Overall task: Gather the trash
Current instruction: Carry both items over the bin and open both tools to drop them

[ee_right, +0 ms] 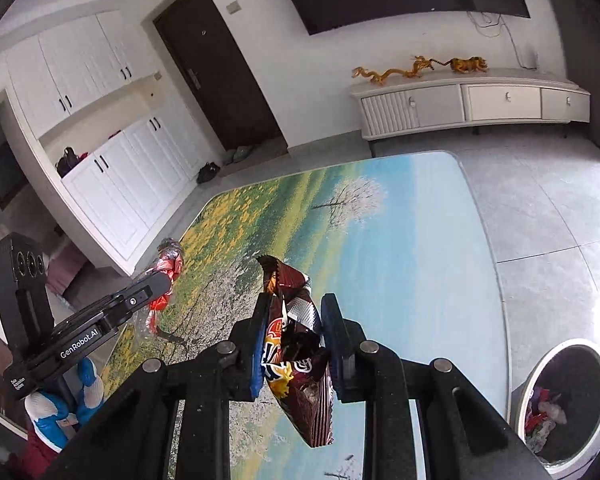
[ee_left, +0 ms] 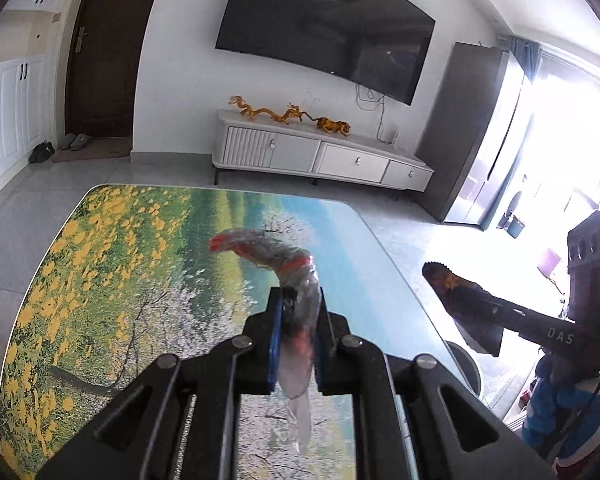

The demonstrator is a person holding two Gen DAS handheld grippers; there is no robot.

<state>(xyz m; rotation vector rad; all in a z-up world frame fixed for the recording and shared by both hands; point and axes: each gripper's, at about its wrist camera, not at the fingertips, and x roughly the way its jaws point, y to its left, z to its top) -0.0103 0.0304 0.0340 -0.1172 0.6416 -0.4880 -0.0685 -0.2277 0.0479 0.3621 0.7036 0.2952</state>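
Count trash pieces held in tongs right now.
2. A clear wrapper is clamped in the left tongs over the table. A brown snack bag is clamped in the right tongs. More trash lies in the bin, partly hidden.

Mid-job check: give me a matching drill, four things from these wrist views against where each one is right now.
Things:
1. clear plastic wrapper
2. brown snack bag
3. trash bin
4. dragon figurine

Places:
A. on the white TV cabinet
B. clamped in the left gripper
C. on the floor beside the table
D. clamped in the right gripper

Pairs: 1-B, 2-D, 3-C, 4-A
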